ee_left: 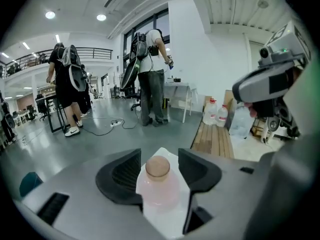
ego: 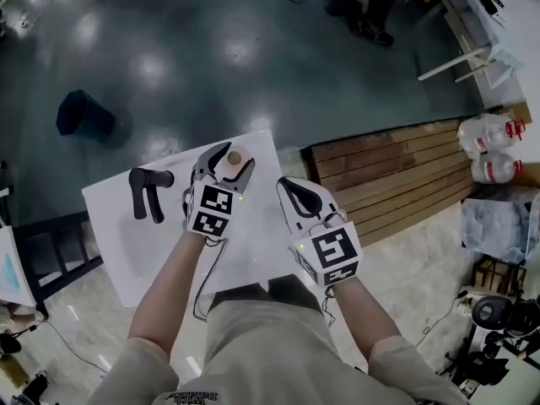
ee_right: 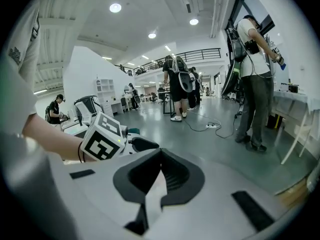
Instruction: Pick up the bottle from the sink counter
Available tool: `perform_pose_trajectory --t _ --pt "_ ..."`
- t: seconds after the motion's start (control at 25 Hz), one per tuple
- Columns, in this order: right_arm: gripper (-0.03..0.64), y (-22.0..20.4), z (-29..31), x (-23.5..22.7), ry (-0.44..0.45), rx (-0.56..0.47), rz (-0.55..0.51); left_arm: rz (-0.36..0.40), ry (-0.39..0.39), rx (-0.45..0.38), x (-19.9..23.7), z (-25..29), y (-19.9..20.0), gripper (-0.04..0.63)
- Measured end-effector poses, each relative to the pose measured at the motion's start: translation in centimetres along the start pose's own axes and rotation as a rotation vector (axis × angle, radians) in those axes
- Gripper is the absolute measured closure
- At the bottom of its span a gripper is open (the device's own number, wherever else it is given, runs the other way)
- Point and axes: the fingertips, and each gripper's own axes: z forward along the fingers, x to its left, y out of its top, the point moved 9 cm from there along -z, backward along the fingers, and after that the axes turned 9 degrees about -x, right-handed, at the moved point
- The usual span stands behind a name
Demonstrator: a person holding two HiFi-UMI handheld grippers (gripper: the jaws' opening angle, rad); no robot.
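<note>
A small pale pink bottle [ego: 235, 158] with a tan cap stands at the far corner of the white sink counter [ego: 126, 243]. My left gripper [ego: 229, 160] has a jaw pressed against each side of it. In the left gripper view the bottle [ee_left: 160, 181] fills the gap between the black pads [ee_left: 125, 176], cap up. My right gripper [ego: 295, 194] hovers just right of the left one, over the counter's right edge. Its jaws meet at the tips in the right gripper view [ee_right: 161, 156], with nothing between them.
A black faucet [ego: 148, 191] stands on the counter left of the bottle. A wooden pallet [ego: 396, 175] lies on the floor to the right, with water jugs [ego: 489, 146] beyond it. A blue bin [ego: 83, 115] sits far left. People [ee_left: 150, 74] stand further out.
</note>
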Motion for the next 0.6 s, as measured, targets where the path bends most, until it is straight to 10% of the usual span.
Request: perform_pose_trajectory --t 0.6 --pt "0.620 -5.0 1.4 -0.6 0.001 0.063 0.036 -0.020 0.049 -0.078 0.0 2.7 -3.0 0.432"
